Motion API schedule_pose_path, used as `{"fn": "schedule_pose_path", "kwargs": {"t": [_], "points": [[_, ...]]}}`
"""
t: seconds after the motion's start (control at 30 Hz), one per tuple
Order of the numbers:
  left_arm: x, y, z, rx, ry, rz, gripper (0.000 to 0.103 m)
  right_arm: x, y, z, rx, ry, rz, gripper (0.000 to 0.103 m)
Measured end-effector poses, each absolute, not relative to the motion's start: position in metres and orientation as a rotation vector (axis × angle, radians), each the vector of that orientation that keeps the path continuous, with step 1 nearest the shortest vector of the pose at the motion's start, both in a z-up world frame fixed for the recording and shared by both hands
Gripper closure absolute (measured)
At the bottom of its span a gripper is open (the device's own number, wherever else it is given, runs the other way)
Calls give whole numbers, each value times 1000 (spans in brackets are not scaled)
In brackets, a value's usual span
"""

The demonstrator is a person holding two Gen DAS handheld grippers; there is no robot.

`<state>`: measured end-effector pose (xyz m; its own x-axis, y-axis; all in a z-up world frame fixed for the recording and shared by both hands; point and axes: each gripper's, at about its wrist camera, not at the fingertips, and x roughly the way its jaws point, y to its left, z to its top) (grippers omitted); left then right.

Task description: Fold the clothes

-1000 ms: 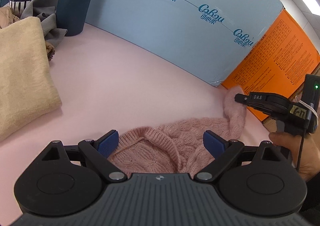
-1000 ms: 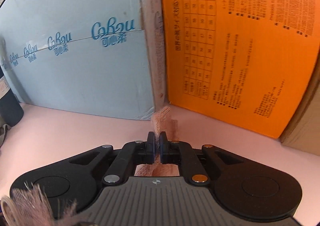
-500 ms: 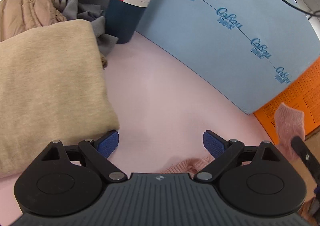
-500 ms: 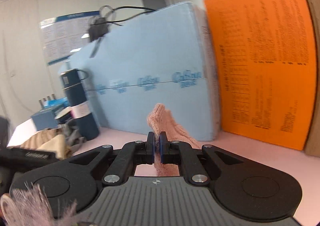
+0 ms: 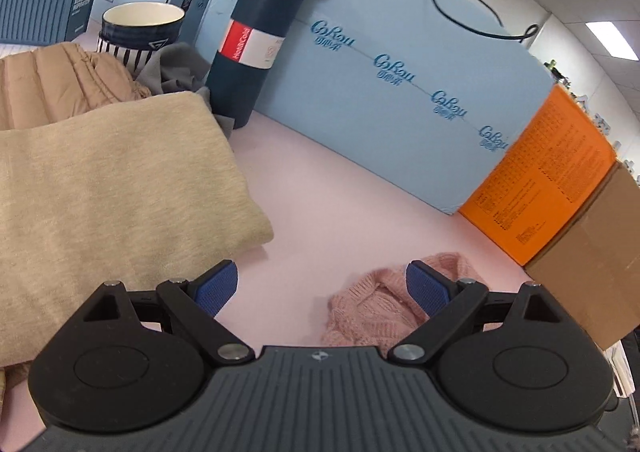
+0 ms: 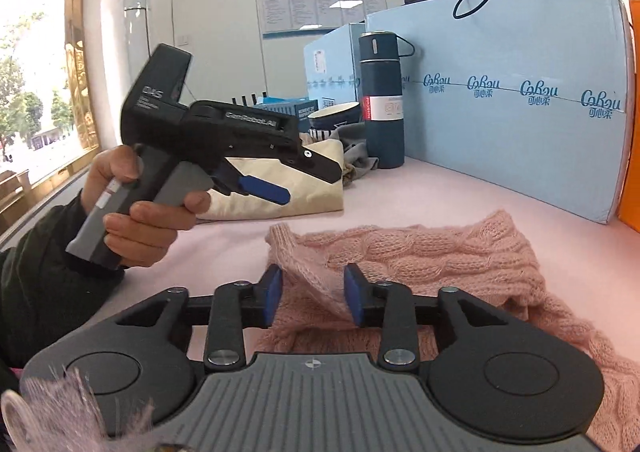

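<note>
Between the blue-padded fingers of your right gripper lies a thin fold of the pink cable-knit sweater. The fingers are parting and the pads stand off the wool on either side, so the fold sits loose in the gap. Beyond those fingertips the sweater spreads in a rumpled band across the pink table, trailing off to the right of the fingers.

Left of the right fingers and higher, your left hand grips the handle of the left gripper, seen from the side there. In its own view your left gripper has its fingers spread wide with nothing held; bare table shows between them. A bunched end of the pink sweater lies just inside and under the right-hand finger.

To the left of the left fingers and just beyond them rests a folded beige knit garment, with a tan quilted piece and a crumpled grey cloth behind it. Further on stand a striped dark-blue cup and a tall navy flask with a red and white label. Behind these runs a long pale-blue printed box, then an orange printed box and a brown cardboard carton off to the far right.
</note>
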<state>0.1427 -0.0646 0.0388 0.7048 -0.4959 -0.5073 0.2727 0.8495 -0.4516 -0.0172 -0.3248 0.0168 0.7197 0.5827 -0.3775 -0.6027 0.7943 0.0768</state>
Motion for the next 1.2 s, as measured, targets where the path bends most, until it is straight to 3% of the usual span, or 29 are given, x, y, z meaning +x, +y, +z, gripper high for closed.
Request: {"fn": "schedule_pose_path", "kwargs": {"t": [0.23,0.43,0.77,1.1,1.17,1.2], "points": [[124,-84,56,-245,601,-501,12,-24,-287,5,-259,433,592,53],[139,-129,77,-19,620,-556,12,-28,-266,0,-433,414,509,53],[223,-201,58,88,869,-686,12,-20,-270,-6,-390,390,476,55],[223,-222,59,38,945,-945,12,-11,-287,-7,-331,369,482,55],[219,-228,57,49,961,-985,30,-10,-289,-7,-329,364,482,55],[217,-233,55,64,986,-1002,56,-9,-290,-7,-325,363,480,55]]}}
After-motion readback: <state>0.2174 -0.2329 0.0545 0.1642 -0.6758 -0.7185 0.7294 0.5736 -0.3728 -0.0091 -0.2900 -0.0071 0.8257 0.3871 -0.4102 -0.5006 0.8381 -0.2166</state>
